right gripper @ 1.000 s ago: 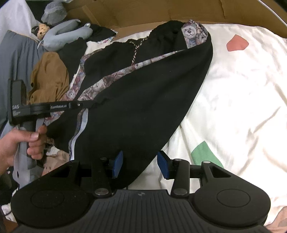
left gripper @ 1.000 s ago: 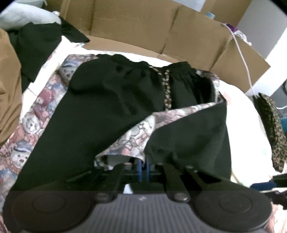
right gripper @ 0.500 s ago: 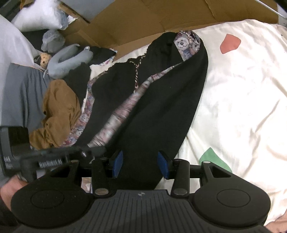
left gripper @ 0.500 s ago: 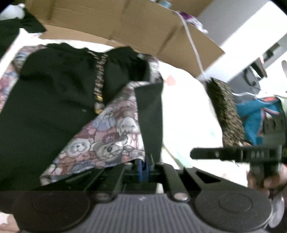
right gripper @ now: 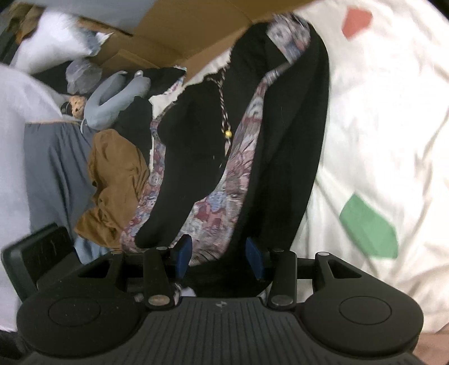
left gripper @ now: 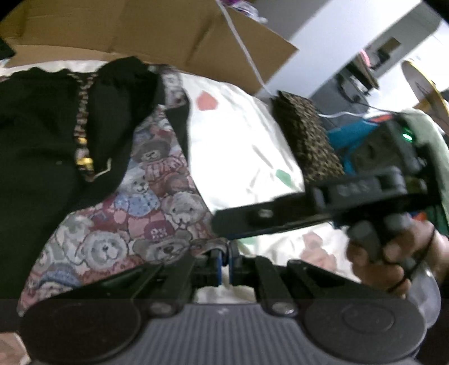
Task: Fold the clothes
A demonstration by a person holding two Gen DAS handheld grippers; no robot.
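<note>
A black garment (left gripper: 42, 140) with a teddy-bear print lining (left gripper: 134, 224) lies on the white sheet (left gripper: 238, 134). My left gripper (left gripper: 224, 265) is shut on the garment's edge and holds it turned over, so the lining faces up. In the right wrist view the same garment (right gripper: 283, 157) runs away from me, with its lining (right gripper: 224, 202) and a beaded drawstring (right gripper: 228, 134) showing. My right gripper (right gripper: 219, 257) hovers at the garment's near end, its blue pads (right gripper: 185, 254) apart with cloth lying between them. A hand (left gripper: 393, 258) holds that tool in the left wrist view.
Cardboard (left gripper: 140, 25) walls the far side. A folded leopard-print cloth (left gripper: 306, 134) sits at the sheet's right edge. On the garment's other side lie a brown garment (right gripper: 118, 174), a grey plush (right gripper: 112, 95) and grey cloth (right gripper: 53, 168). The sheet (right gripper: 378, 126) carries coloured patches.
My left gripper carried the pinched edge to the right, turning over more of the bear lining. The right tool and its hand came into the left view. The right view rolled.
</note>
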